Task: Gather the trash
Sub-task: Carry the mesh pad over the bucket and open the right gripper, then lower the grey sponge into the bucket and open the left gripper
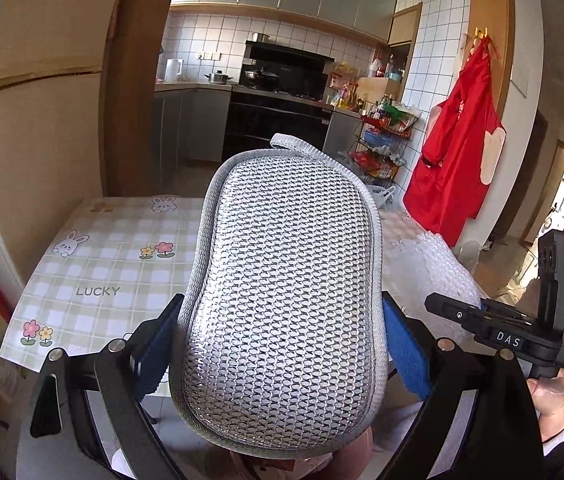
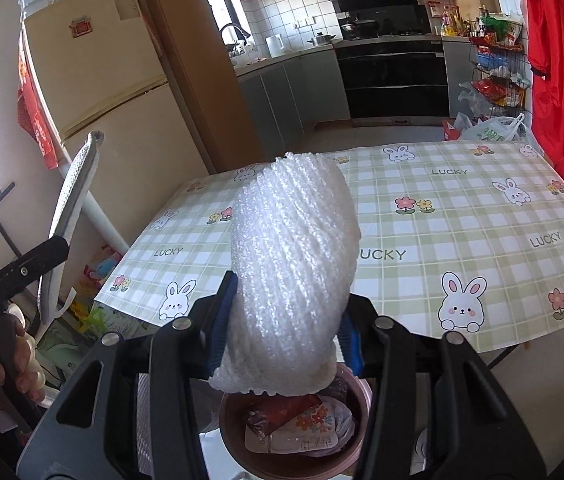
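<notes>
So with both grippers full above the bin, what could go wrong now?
The white foam netting is wider than the pink bin appears, so it may catch on the rim or fall outside. The silver mesh scrubber in the left gripper blocks that camera's view downward, so aiming may be poor.

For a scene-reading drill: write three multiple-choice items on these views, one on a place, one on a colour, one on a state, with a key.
1. Where is the pink bin?
A. below the right gripper
B. on the stove
C. atop the fridge

2. What colour are the fingers' pads?
A. red
B. blue
C. yellow

3. What does the left gripper hold?
A. nothing
B. a kettle
C. a silver mesh scrubbing pad

Key: 1 A, the bin shows under the held white foam netting; 2 B, blue pads flank both items; 3 C, the pads press the scrubber's sides.
</notes>
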{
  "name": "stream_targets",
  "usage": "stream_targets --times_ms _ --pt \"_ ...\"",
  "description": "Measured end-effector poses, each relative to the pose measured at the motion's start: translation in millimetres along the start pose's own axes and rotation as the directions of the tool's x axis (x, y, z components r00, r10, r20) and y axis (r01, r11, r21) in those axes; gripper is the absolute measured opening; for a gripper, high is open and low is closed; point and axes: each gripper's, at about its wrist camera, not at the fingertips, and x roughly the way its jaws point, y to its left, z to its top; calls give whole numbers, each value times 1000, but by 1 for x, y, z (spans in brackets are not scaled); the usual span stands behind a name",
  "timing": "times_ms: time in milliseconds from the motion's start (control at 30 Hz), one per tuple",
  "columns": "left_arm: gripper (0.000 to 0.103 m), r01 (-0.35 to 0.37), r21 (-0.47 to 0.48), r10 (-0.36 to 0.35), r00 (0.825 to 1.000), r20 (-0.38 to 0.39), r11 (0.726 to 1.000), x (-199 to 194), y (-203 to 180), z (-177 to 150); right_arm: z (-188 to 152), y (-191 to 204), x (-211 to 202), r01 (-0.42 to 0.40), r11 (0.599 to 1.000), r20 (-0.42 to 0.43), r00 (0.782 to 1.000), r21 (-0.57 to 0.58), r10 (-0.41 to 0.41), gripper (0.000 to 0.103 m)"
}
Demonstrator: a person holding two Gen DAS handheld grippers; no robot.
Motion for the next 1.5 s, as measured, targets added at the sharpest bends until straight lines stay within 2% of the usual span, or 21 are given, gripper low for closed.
stream_targets --times_ms 100,233,467,733,933,1200,1500 --pt "90 3 -9 -3 1000 21 1000 -16 2 -3 -7 12 -6 -4 1000 -5 1000 -31 4 47" --pt "90 2 -22 -1 999 38 1000 -25 5 -6 -18 20 5 -15 999 -52 999 -52 12 47" --pt "90 -4 -59 5 1000 20 998 -17 23 -13 -29 24 25 -35 997 -121 992 -62 27 48" --pt "90 4 -73 -5 1000 -11 997 3 25 -12 -32 24 42 -65 995 -172 984 -73 51 54" --pt "90 10 -72 -12 1000 -26 997 9 24 -15 -37 23 48 -72 996 -198 978 -55 60 67" --pt "90 19 -62 -21 999 -32 998 8 23 -17 -31 21 36 -59 997 -152 987 -50 50 95" --pt "90 47 -10 -47 996 -71 999 10 6 -25 -7 2 6 29 999 -36 999 -24 -30 97"
